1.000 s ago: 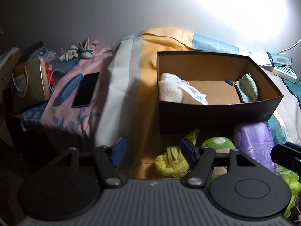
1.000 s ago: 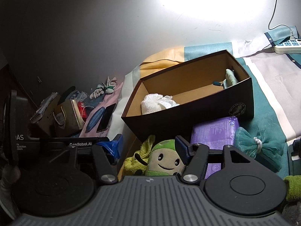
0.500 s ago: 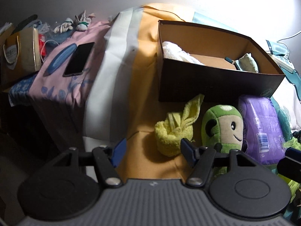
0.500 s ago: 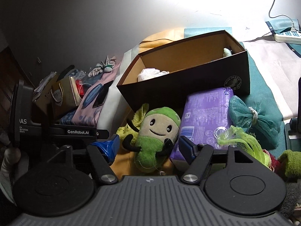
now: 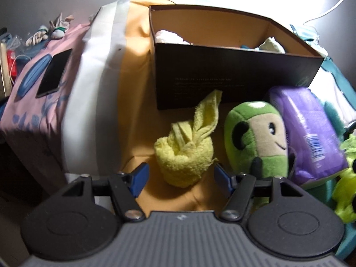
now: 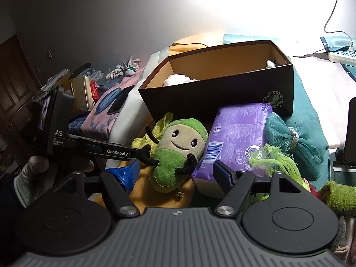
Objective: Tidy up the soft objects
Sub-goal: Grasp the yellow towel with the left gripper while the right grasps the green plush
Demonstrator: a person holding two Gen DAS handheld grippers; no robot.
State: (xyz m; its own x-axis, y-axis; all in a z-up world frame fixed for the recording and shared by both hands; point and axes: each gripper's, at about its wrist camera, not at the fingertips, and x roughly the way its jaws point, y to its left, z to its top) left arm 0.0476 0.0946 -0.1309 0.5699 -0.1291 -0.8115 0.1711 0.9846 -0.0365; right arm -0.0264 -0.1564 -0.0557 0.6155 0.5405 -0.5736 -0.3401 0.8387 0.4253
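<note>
Left gripper (image 5: 180, 175), jaws spread and empty, straddles the yellow towel (image 5: 185, 158) dead ahead; its knotted ears point away toward the box (image 5: 233, 75).

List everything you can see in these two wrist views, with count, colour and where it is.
cardboard box: one, dark outside, tan inside, on the bed
white cloth: one, inside box, left end
yellow towel: one, knotted, before the box
plush toy: one, green and beige, beside the towel
purple pack: one, right of the plush
teal mesh bundle: one, tied, right of the pack
phone: one, black, on pink bedding
power strip: one, white, far right
left gripper: open around the towel
right gripper: open, jaws just widening, plush between
</note>
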